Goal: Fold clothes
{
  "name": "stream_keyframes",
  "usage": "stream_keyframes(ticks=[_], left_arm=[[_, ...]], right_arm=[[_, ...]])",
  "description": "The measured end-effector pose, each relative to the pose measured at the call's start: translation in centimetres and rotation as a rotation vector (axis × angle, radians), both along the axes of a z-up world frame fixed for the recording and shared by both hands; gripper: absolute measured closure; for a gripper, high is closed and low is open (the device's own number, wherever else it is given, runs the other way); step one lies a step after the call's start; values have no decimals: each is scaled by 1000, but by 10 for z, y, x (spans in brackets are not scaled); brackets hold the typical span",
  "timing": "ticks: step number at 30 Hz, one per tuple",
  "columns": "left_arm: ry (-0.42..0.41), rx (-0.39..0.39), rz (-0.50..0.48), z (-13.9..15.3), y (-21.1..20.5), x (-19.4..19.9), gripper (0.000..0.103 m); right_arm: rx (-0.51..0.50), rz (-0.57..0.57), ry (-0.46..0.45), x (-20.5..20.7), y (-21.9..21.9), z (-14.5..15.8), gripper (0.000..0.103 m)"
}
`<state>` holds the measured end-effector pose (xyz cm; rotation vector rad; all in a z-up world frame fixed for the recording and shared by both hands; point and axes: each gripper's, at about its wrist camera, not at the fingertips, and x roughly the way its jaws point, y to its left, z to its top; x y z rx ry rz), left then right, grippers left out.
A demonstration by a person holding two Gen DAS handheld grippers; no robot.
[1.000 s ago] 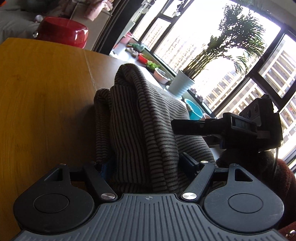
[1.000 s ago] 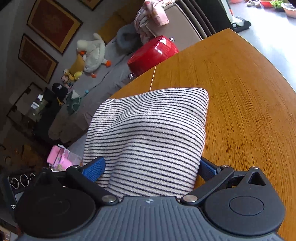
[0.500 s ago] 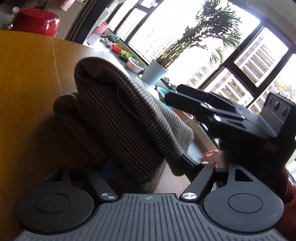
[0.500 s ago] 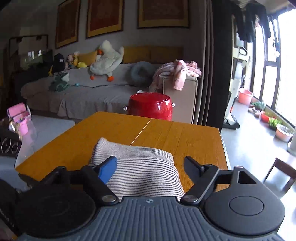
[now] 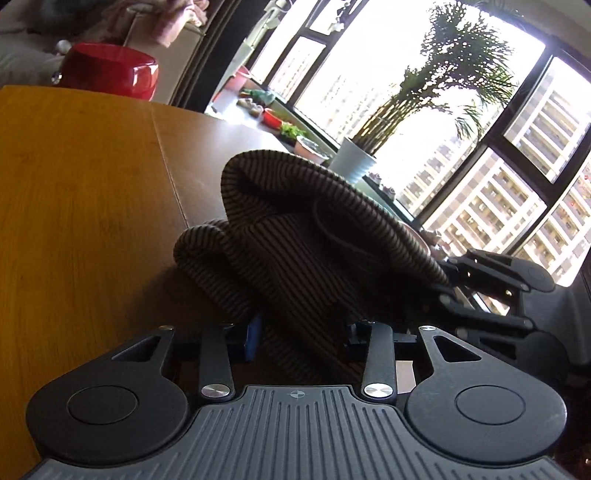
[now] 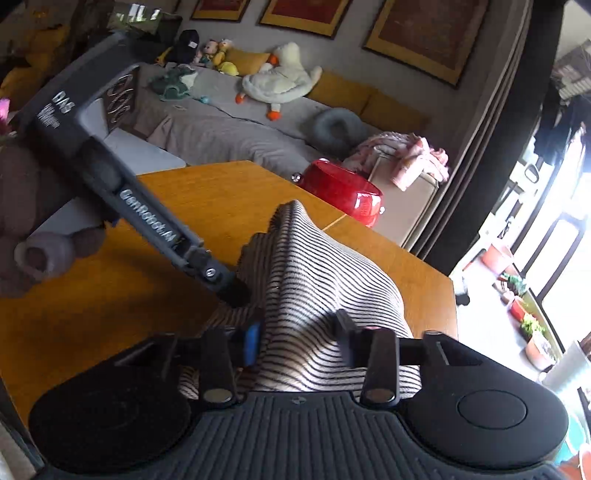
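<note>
My left gripper (image 5: 301,334) and right gripper (image 6: 297,334) each pinch the one striped garment (image 6: 314,288), bunched into a ridge running away from me across the wooden table (image 5: 81,206).

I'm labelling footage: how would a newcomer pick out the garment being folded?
Find the round wooden table. On its near side lies a bunched striped knit top, pinched between both grippers. It alone has thin dark stripes on cream.

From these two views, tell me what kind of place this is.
Most likely a living room in a high-rise flat. A grey sofa carries a plush goose, framed pictures hang above it, and the windows look onto apartment towers. The striped garment lies on a wooden table.
</note>
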<state>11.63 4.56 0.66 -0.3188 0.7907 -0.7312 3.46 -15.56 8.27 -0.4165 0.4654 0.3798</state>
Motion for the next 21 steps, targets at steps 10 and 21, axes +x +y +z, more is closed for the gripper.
stream_keyframes(ticks=[10,21], left_arm=[[32,-16,-44,-16,-6,0,64],[61,-41,76,-10,35,6,52]], right_arm=[[494,103,202,18,-38,57,91],[350,95,245,7,-17,4,89]])
